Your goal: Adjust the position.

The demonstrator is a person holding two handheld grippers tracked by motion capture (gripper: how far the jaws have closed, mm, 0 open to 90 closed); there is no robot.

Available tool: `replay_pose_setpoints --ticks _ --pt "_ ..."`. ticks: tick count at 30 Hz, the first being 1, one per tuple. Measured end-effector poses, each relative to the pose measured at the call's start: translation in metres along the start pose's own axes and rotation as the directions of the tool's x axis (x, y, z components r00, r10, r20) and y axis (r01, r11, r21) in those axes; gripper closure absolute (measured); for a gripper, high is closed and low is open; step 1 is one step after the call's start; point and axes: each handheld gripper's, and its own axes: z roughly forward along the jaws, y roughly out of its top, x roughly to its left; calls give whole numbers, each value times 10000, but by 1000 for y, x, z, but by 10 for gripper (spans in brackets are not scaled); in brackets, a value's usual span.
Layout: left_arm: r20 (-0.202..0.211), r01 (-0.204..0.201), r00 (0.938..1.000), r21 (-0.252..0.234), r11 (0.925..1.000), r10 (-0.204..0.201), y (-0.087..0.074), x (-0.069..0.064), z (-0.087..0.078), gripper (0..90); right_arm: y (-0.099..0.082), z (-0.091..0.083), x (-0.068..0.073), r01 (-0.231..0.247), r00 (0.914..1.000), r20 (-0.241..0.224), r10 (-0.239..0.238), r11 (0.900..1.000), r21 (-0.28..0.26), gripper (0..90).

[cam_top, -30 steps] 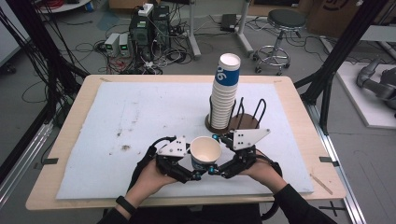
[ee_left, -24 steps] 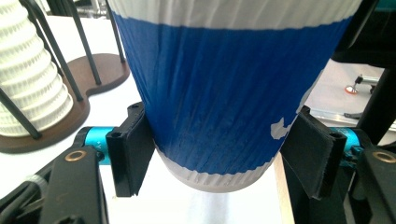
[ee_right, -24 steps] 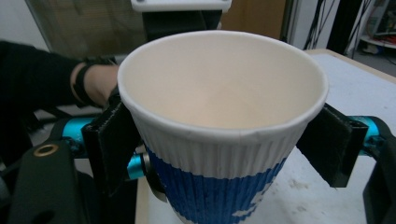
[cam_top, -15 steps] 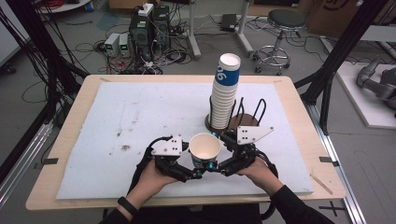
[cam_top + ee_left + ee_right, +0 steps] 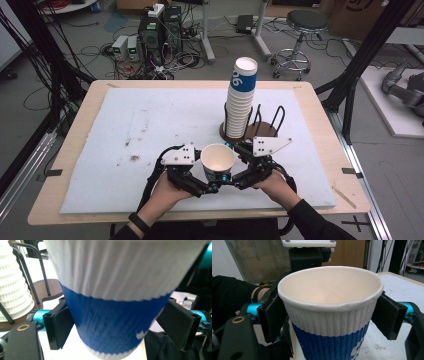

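Note:
A white paper cup with a blue band (image 5: 218, 162) is held upright just above the mat at the table's front centre, between both grippers. My right gripper (image 5: 236, 176) comes in from the right. Its jaws have just been closing, and its pads (image 5: 273, 315) press the cup (image 5: 329, 322) just under the rim. My left gripper (image 5: 212, 184) reaches in from the left, lower down. Its jaws have just been opening, and its pads (image 5: 61, 326) stand close beside the cup's blue band (image 5: 115, 322) without squeezing it.
A tall stack of paper cups (image 5: 240, 100) stands in a wire holder on a round wooden base (image 5: 260, 131) just behind the grippers, and it appears in the left gripper view (image 5: 13, 292). A white mat (image 5: 150, 125) covers the wooden table.

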Motion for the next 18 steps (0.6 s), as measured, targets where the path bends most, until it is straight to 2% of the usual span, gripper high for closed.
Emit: replay_pose_setpoints --ticks 8,11,18 --pt "10 67 10000 -307 9995 -67 -2 0 -2 242 -3 4 2 -24 9999 -108 23 10000 -32 211" --pt "-29 -16 10000 -228 9997 16 -2 0 -2 247 -3 4 2 63 10000 -77 -63 10000 -17 208" --pt "-82 -221 9997 -159 9996 220 -1 1 -6 249 -3 3 0 288 9995 -133 -283 9988 403 180"
